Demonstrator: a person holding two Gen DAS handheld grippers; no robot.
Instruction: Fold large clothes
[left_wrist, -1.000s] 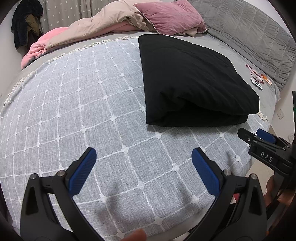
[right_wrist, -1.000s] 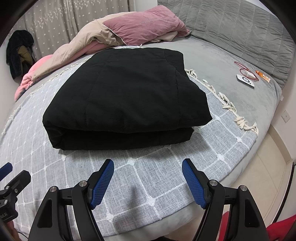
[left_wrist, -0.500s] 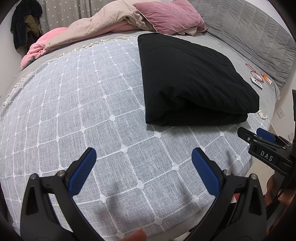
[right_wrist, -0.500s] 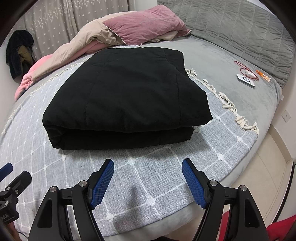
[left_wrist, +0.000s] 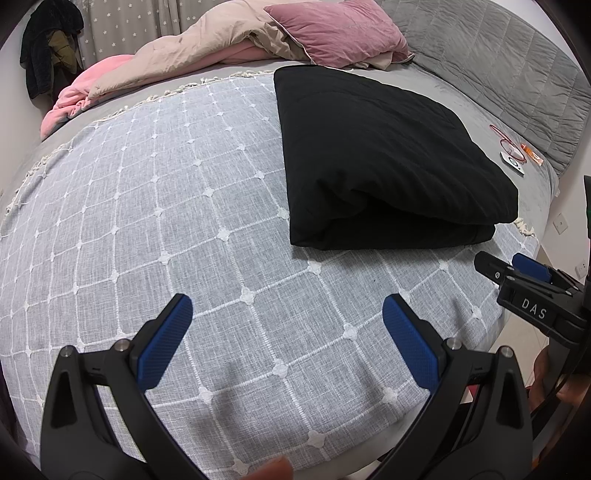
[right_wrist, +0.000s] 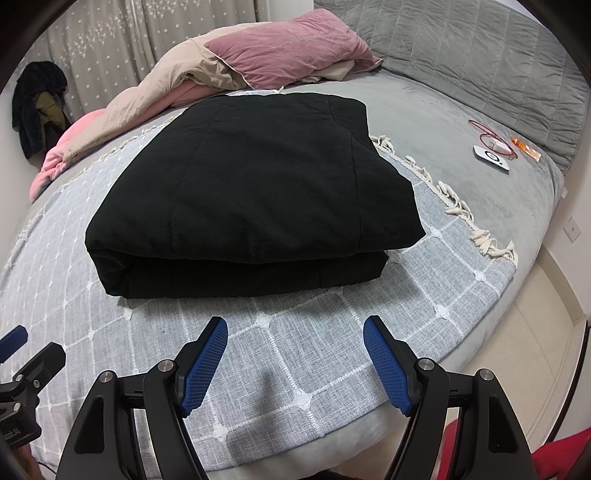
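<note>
A black garment (right_wrist: 251, 192) lies folded in a thick rectangle on the grey checked bedspread (right_wrist: 295, 354); it also shows in the left wrist view (left_wrist: 380, 158) at the right. My left gripper (left_wrist: 286, 315) is open and empty, over the bedspread near the bed's front edge, to the left of the garment. My right gripper (right_wrist: 295, 339) is open and empty, a short way in front of the garment's folded edge. The right gripper's tip shows at the right of the left wrist view (left_wrist: 517, 273).
A pink pillow (right_wrist: 288, 51) and beige and pink bedding (right_wrist: 147, 107) lie piled at the back. A red cable, a white device (right_wrist: 491, 157) and an orange item lie on the grey sheet at the right. The bed's edge and floor (right_wrist: 517, 350) are at the right.
</note>
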